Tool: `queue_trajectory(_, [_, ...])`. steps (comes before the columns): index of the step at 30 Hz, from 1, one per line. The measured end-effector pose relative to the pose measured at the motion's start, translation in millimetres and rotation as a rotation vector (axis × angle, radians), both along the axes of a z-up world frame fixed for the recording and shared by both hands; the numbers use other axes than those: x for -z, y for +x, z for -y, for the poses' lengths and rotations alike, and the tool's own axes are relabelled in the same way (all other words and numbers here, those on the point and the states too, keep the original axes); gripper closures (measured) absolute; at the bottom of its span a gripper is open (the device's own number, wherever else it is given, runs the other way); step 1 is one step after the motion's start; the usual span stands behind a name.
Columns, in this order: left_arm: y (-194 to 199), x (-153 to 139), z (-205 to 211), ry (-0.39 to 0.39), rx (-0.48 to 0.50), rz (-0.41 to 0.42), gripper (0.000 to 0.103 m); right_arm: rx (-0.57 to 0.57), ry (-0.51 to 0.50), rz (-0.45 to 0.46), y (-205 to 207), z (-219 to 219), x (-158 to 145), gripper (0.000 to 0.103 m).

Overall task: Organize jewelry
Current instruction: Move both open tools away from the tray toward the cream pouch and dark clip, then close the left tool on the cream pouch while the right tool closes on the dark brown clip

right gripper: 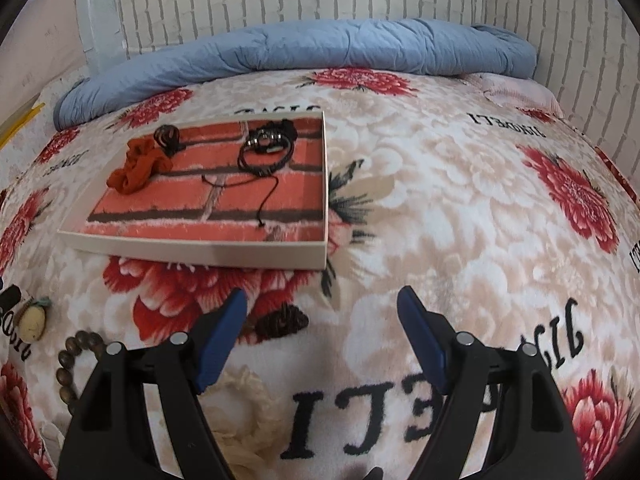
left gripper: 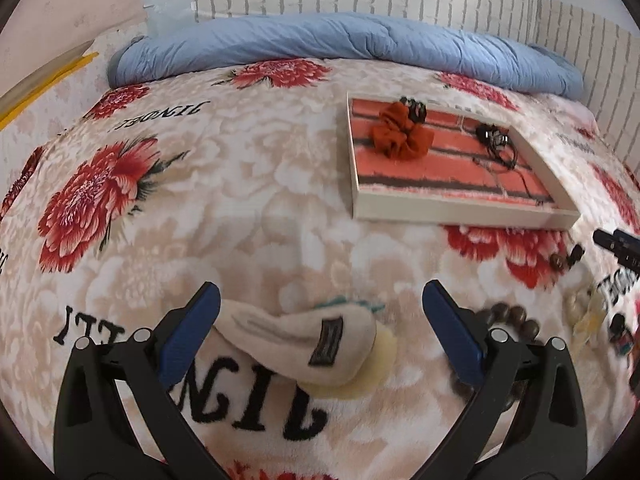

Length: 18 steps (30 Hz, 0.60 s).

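Note:
A shallow white tray (left gripper: 452,213) (right gripper: 192,250) with a red brick-print liner lies on the bed. In it are a rust scrunchie (left gripper: 400,132) (right gripper: 138,166), a black cord bracelet (left gripper: 496,140) (right gripper: 262,154) and a small dark hair tie (right gripper: 168,136). My left gripper (left gripper: 322,304) is open, straddling a cream fabric pouch (left gripper: 304,344). A brown bead bracelet (left gripper: 512,320) (right gripper: 74,354) lies just right of it. My right gripper (right gripper: 322,306) is open and empty, with a small dark beaded piece (right gripper: 284,320) beside its left finger and a cream scrunchie (right gripper: 248,420) under it.
The bed has a floral blanket with black lettering (right gripper: 440,184). A rolled blue quilt (left gripper: 344,46) lies along the far edge by a white brick wall. A cream oval pendant (right gripper: 34,320) and small dark beads (left gripper: 566,258) lie loose on the blanket.

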<state>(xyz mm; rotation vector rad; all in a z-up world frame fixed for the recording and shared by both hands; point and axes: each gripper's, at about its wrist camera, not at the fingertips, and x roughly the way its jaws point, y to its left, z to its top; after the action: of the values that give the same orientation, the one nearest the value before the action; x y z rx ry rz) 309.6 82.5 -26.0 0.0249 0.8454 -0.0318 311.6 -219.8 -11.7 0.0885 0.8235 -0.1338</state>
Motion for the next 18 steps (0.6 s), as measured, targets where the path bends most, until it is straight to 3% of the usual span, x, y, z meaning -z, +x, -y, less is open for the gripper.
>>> queue_trajectory(7, [-15.6,20.5,5.7,-0.032,0.014,-0.01,0.005,0.0,-0.008,-0.014,2.7,-3.5,8.4,0.027])
queue_trajectory(18, [-12.2,36.1,13.9,0.014,0.035,-0.016,0.006,-0.002,-0.009,-0.056,13.8,-7.6,29.9,0.027])
